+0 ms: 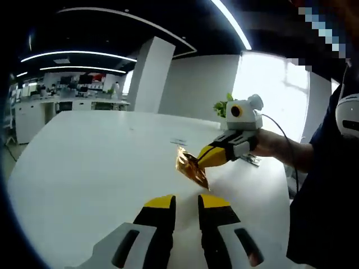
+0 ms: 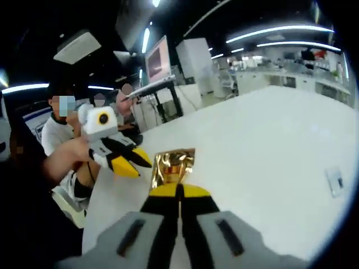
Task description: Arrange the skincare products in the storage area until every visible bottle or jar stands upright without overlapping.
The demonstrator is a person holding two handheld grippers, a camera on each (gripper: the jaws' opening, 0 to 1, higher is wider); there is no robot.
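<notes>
My left hand-held gripper (image 1: 185, 203) hangs released over the white desk (image 1: 101, 168), jaws apart. To its right, my right hand-held gripper (image 1: 203, 158) is clenched on a gold foil sachet (image 1: 192, 167), held above the desk, its long axis running straight on from the jaws.

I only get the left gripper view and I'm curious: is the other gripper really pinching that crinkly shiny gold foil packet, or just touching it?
Observer: Really pinching. In the right gripper view, the right gripper is shut tight on the bottom edge of the crinkly gold foil packet.
Operator: Is my gripper bumping it?
Observer: No. From that side the left gripper sits just beside the packet with a gap between them.
</notes>
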